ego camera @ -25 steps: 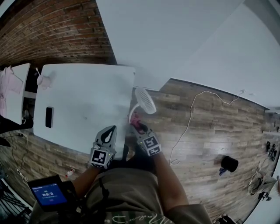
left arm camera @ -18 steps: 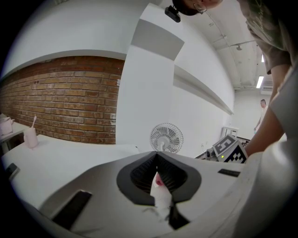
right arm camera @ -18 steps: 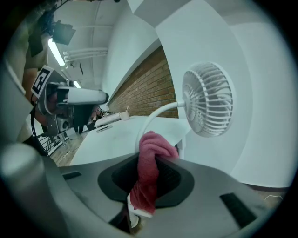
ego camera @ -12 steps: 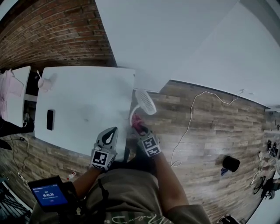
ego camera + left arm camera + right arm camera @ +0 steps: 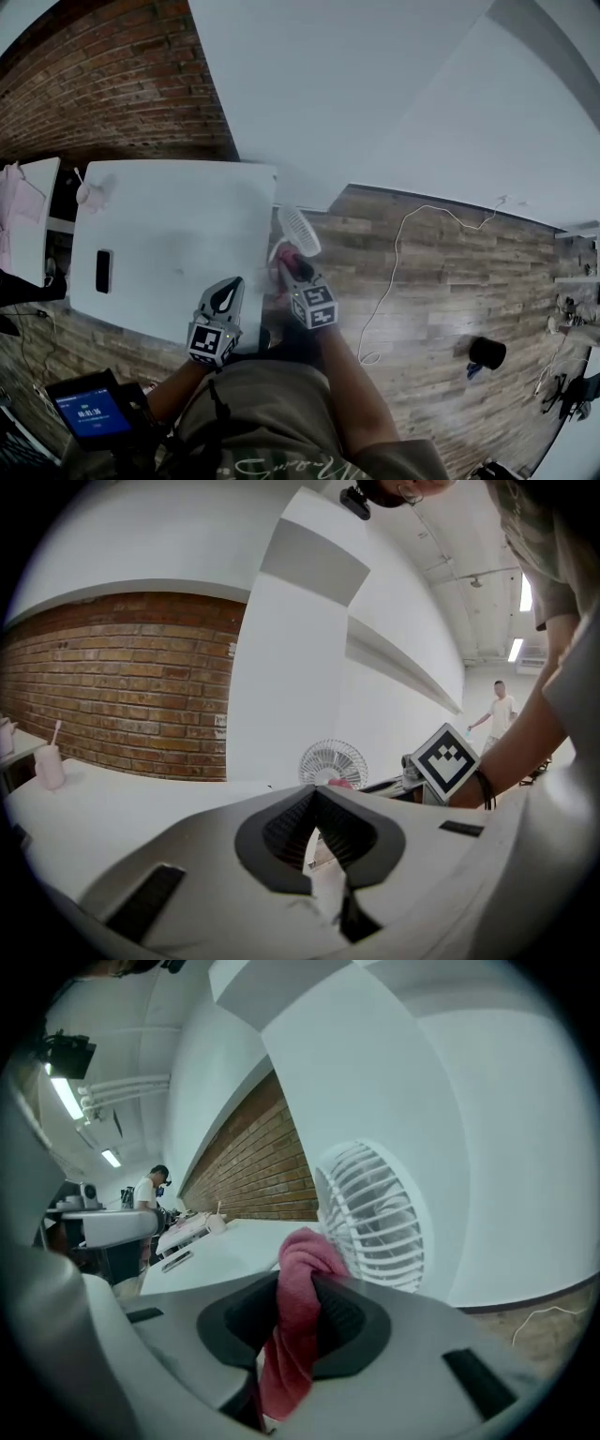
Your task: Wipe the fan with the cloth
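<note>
A small white fan [image 5: 298, 230] stands at the right edge of the white table [image 5: 178, 225]; its round grille also shows in the left gripper view [image 5: 334, 764] and fills the right gripper view [image 5: 375, 1213]. My right gripper [image 5: 291, 267] is shut on a pink cloth [image 5: 300, 1316], which sticks out past the jaws right in front of the fan's grille; I cannot tell whether it touches. The cloth [image 5: 286, 255] sits just below the fan in the head view. My left gripper [image 5: 228, 292] is shut and empty, over the table's near edge to the left of the fan.
A black phone [image 5: 104, 271] and a pink cup [image 5: 91, 192] lie on the table's left part. A white cable [image 5: 403, 253] runs over the wooden floor to the right, with a black object [image 5: 488, 352] farther out. A brick wall stands behind the table.
My right gripper has carried the pink cloth up and closer to the fan's grille. The left gripper has stayed where it was.
</note>
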Available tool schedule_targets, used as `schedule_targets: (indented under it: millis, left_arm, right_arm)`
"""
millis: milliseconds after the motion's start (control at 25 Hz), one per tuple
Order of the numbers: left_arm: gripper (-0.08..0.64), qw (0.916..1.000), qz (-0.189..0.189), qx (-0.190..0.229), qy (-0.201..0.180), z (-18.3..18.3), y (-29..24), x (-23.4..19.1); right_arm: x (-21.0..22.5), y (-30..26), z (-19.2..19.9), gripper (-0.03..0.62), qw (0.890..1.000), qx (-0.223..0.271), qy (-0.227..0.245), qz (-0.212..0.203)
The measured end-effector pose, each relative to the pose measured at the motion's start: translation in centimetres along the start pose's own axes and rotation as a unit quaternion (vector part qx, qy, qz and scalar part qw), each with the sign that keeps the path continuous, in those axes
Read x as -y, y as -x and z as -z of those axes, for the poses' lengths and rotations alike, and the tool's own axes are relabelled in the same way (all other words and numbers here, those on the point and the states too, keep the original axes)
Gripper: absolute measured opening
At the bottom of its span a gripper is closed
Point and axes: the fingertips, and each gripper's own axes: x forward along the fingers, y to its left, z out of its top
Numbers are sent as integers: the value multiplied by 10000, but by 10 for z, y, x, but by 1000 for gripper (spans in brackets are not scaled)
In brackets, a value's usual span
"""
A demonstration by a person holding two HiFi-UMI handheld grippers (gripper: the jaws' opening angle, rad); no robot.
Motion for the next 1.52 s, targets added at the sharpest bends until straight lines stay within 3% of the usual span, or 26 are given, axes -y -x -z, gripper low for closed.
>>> schedule_targets:
  millis: [200,480,920,1520]
  left_arm:
    - [21,9995,311,-37,-74,-14,-18,11]
    - [21,9990,394,-158,-125,-21,-30,13]
    - [21,9986,439,-244,-132,-14,-40,32]
    - [21,9986,397,-247,-243,-19,-37,18]
  right_arm:
    - [-4,-8,2,110,9999,-9,-126,-50]
    - [-3,-9,-3,110,9992,64,-371,-126]
    - [-6,4,6,110,9988,-81,146,-467]
    - [-32,-1,11,110,9959,-180,265,-848]
